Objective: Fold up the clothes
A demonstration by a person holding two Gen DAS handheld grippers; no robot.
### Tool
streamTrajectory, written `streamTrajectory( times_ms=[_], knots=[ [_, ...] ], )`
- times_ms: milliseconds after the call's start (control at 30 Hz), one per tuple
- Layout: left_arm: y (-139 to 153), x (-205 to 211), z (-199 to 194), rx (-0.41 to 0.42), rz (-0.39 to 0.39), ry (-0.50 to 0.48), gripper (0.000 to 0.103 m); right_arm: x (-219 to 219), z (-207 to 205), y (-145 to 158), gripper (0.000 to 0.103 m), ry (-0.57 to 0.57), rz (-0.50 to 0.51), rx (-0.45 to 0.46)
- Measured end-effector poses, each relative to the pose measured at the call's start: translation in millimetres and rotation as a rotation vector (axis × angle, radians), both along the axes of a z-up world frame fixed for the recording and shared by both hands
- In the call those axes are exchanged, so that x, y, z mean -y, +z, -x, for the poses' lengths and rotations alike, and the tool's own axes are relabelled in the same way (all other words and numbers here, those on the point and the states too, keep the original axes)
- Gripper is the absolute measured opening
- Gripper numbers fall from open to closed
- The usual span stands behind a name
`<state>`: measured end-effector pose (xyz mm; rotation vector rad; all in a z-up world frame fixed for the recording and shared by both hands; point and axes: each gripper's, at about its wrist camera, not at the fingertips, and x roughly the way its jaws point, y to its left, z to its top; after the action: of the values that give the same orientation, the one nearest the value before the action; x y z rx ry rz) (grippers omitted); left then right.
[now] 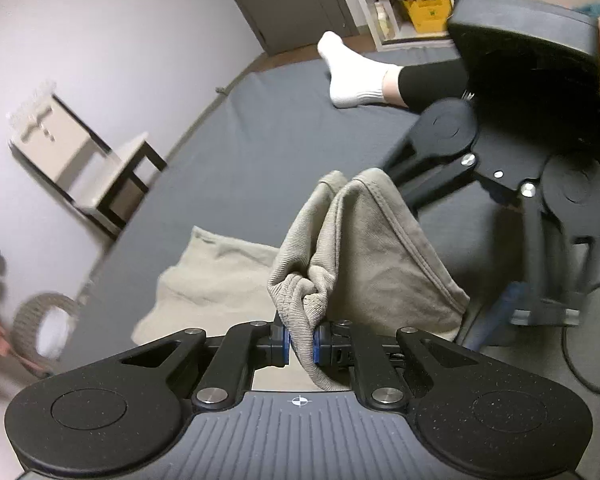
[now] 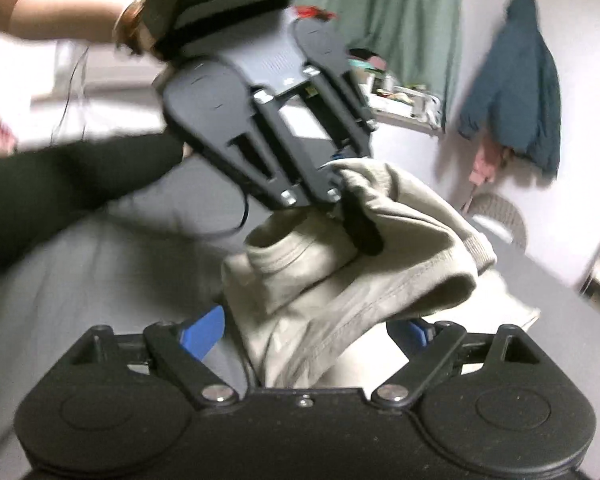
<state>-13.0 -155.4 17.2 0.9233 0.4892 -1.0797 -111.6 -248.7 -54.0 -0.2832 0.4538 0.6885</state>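
Grey bed sheet [image 1: 260, 148] fills the background, with a pale wall, a small stool [image 1: 88, 168] and a wicker basket [image 1: 40, 328] beyond its left edge; a person's white-socked foot [image 1: 352, 72] rests near the far edge. Over the middle of the bed hangs the beige garment [image 1: 364, 248], partly lifted, its lower part lying on the sheet toward the near-left. Left gripper [image 1: 301, 346]: jaws closed on a bunched ribbed edge of the garment, the blue pads pressed to the cloth on both sides. Right gripper [image 2: 304, 332]: jaws spread wide, with a seamed fold of the garment hanging between them; the pads do not appear to pinch it.

Judged step: taking a second hold so the cloth can be spread or laid over. To do this well, the right gripper should close on a single seamed edge rather than a thick bunch, well apart from the left hold, so the cloth hangs flat between the two. Whether a fold has been made cannot be told.

Garment appearance: soft beige knit, with a ribbed cuff or hem, stitched double seams, crumpled in loose rounded folds; its type is unclear.
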Motion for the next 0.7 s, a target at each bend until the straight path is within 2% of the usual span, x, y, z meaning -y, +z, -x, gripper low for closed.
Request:
streamTrajectory(
  times_ms=[133,167,233,333,533,600,633,667,700],
  knots=[
    [-5,-6,-24,-0.09,0.042,0.003,0.01,27,-30,-3,0.038,-0.037,-0.242,-0.172],
    [-6,-8,-30,-0.106,0.048,0.018,0.011,36,-37,-4,0.033,-0.048,-0.296,-0.207],
    [-10,-15,-45,-0.16,0.084,0.082,0.019,52,-53,-10,0.015,-0.085,-0.395,-0.278],
    [-16,-33,-62,-0.26,0.179,0.172,0.021,74,-72,-23,0.01,-0.162,-0.519,-0.38],
    [-40,-75,-83,-0.562,0.389,0.326,0.021,91,-89,-50,0.01,-0.283,-0.552,-0.471],
    [-54,-78,-85,-0.62,0.406,0.37,0.023,94,-93,-53,0.01,-0.302,-0.561,-0.493],
    [-60,-76,-84,-0.612,0.392,0.388,0.024,93,-96,-54,0.011,-0.305,-0.56,-0.497],
    [-67,-74,-83,-0.604,0.377,0.407,0.03,93,-97,-55,0.011,-0.31,-0.561,-0.503],
    [-72,-71,-83,-0.581,0.358,0.432,0.044,93,-98,-55,0.011,-0.314,-0.562,-0.509]
  ],
)
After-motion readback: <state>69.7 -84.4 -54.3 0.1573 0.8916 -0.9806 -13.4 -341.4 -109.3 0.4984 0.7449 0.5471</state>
